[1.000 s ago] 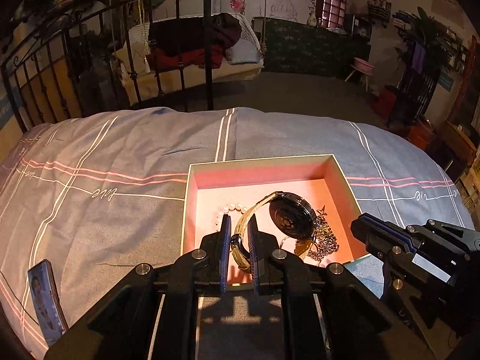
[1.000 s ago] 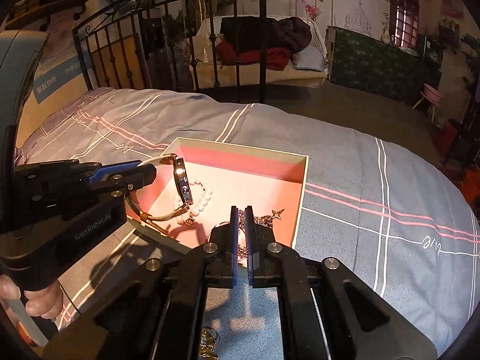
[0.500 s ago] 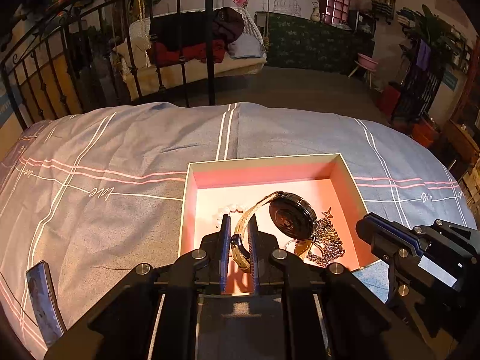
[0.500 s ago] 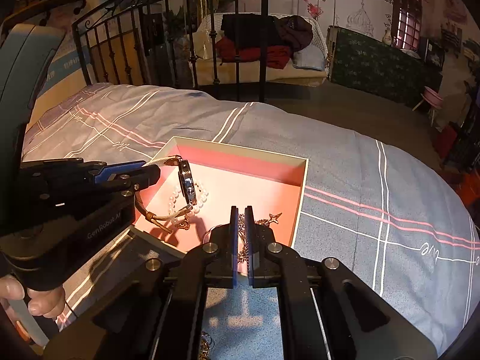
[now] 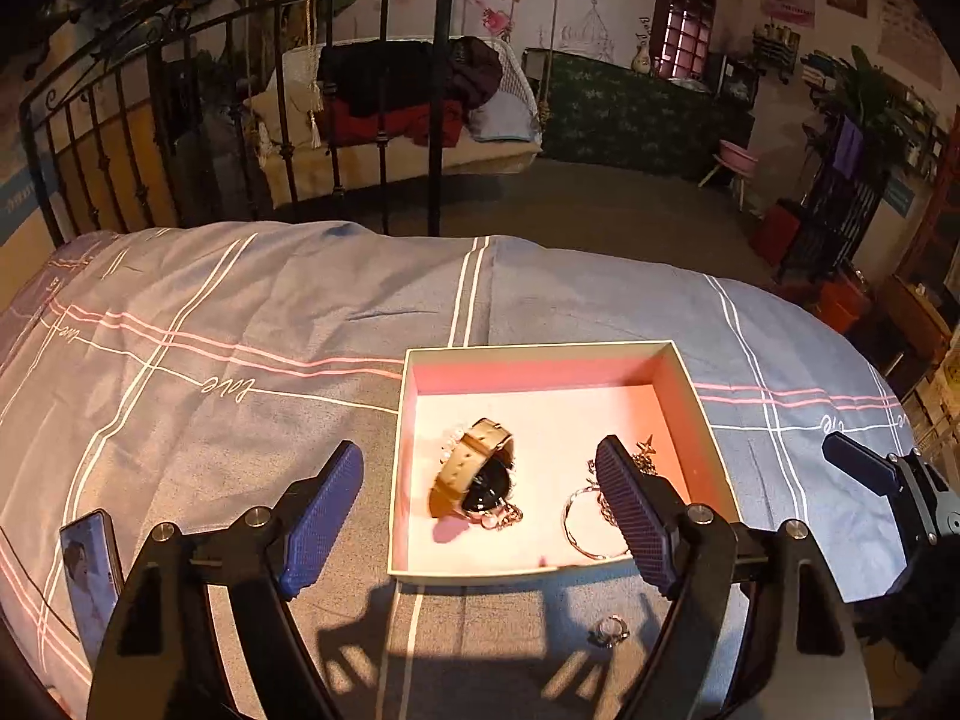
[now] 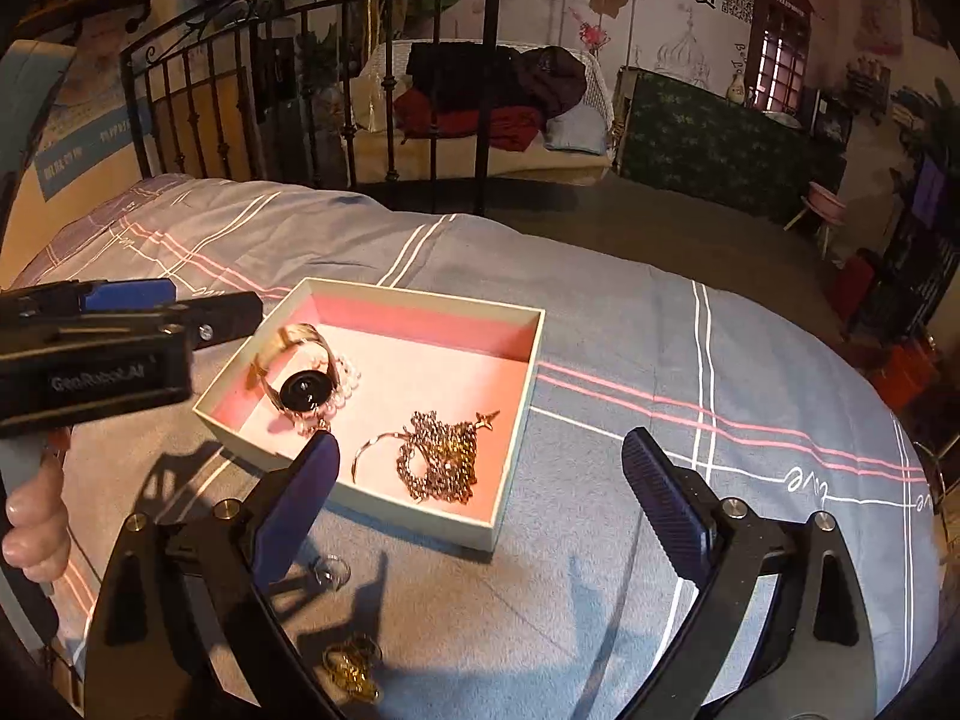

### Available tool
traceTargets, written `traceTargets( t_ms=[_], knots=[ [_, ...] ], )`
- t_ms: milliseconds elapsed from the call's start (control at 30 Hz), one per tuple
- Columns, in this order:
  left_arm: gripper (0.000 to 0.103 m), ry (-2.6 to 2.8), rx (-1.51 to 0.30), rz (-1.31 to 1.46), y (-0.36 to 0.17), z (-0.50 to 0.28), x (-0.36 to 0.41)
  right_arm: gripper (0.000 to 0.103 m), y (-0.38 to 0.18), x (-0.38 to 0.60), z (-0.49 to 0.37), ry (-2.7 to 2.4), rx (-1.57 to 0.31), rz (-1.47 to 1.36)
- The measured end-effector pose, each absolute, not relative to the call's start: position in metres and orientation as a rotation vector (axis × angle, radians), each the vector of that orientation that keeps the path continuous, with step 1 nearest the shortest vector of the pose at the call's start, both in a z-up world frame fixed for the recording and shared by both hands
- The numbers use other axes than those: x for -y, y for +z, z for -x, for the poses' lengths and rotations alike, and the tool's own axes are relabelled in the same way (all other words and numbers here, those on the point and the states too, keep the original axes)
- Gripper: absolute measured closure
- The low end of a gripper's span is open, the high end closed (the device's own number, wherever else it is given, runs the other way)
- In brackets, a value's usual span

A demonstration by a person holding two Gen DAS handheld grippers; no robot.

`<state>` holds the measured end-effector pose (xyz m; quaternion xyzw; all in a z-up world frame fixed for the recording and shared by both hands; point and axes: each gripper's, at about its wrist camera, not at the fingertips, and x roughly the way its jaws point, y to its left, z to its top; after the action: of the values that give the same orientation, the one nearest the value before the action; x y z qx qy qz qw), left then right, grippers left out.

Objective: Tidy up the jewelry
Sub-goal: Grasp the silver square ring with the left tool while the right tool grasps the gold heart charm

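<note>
On the far left of the bedspread (image 5: 252, 312), a phone (image 5: 90, 576) lies near the edge, away from the work. The left gripper (image 5: 480, 510) has just been opening; its jaws stand spread wide with nothing between the pads, and the watch (image 5: 477, 477) lies just ahead of it in the near-left part of the pink-lined box (image 5: 690, 384), tipped on its side over the pearl bracelet (image 5: 450, 438). It looks like a plain drop-off: the box is where loose pieces get gathered.

To the right inside the box lie a thin bangle (image 5: 579, 525) and the chain necklace (image 6: 441, 459), heaped in the near-right part. The right gripper (image 6: 480, 498) has also just been opening, and its spread jaws are empty, hanging over the near rim of the box, the necklace just beyond and between the fingers.

Outside the box, on the bedspread nearer than its front wall, a small ring (image 5: 609, 630) and a gold-coloured piece (image 6: 351, 669) I cannot identify remain, probably next to go in.
</note>
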<state>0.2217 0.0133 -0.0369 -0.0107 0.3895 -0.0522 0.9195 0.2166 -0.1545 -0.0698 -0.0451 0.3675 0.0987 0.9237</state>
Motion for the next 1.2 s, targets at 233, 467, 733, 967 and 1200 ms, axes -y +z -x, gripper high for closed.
traceTargets(
  t_ms=[233,467,733,967,1200],
  knots=[
    [0.025,-0.159,-0.857,0.0,-0.07,-0.167,-0.012,0.01,-0.099,0.175,-0.174,0.253,-0.855,0.001],
    [0.026,-0.185,-0.992,-0.019,-0.128,-0.135,-0.008,0.045,-0.148,0.15,-0.142,0.389,-1.0,0.032],
    [0.026,-0.18,-1.019,0.006,-0.138,-0.14,-0.012,0.065,-0.148,0.146,-0.144,0.408,-0.98,0.041],
    [0.026,-0.188,-1.019,-0.011,-0.138,-0.139,-0.007,0.083,-0.147,0.139,-0.138,0.414,-0.97,0.084],
    [0.026,-0.212,-1.014,-0.03,-0.135,-0.142,0.001,0.087,-0.144,0.143,-0.134,0.42,-0.962,0.062]
  ],
)
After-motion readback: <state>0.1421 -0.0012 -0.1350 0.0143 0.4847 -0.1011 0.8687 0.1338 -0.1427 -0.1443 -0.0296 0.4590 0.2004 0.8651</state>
